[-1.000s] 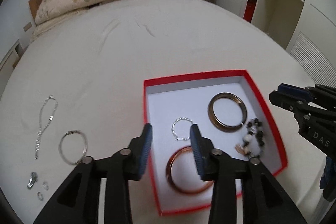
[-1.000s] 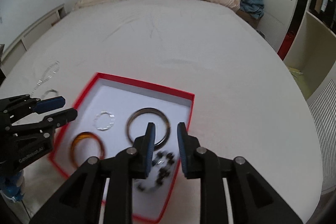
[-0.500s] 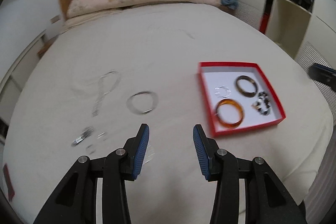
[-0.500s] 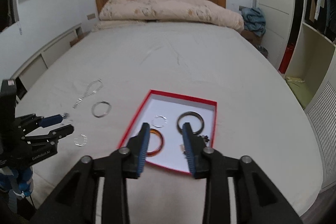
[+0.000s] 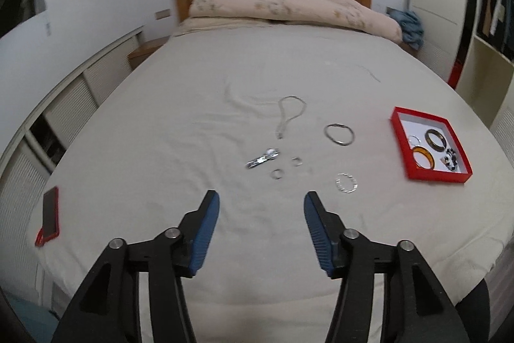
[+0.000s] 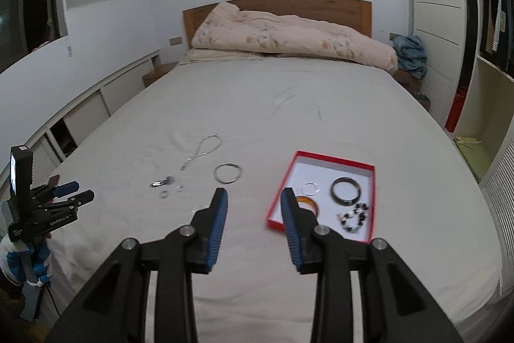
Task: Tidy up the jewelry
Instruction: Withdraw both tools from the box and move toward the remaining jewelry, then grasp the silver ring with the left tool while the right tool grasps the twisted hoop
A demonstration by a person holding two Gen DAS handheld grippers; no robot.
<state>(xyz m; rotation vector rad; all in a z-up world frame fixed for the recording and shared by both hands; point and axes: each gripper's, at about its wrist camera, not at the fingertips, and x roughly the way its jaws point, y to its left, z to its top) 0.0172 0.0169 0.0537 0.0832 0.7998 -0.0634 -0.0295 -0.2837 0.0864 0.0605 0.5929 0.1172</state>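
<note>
1. Red box (image 5: 405, 150), the landmark, lies on the bed (image 5: 225, 79); inside it lie an amber bangle (image 5: 423, 157), a dark bangle (image 5: 435, 140), a beaded bracelet (image 5: 451, 162) and a small silver hoop (image 5: 414, 139).
2. Left of the box, loose on the sheet: wire bangle (image 5: 339, 134), crystal ring (image 5: 346, 183), chain necklace (image 5: 289, 114), two small rings (image 5: 277, 174) and a clasp piece (image 5: 261, 159).
3. Handling, as a judgement: all light; the bangles rigid, best pinched across the rim; the chain limp and slippery, best taken at its bunched middle.
4. Left gripper (image 5: 261, 208): jaws opening, nothing between them. Right gripper (image 6: 253, 204): jaws apart, empty.
5. A second earlier both grippers hovered close over the box; now both are drawn back and the whole bed shows.
</note>
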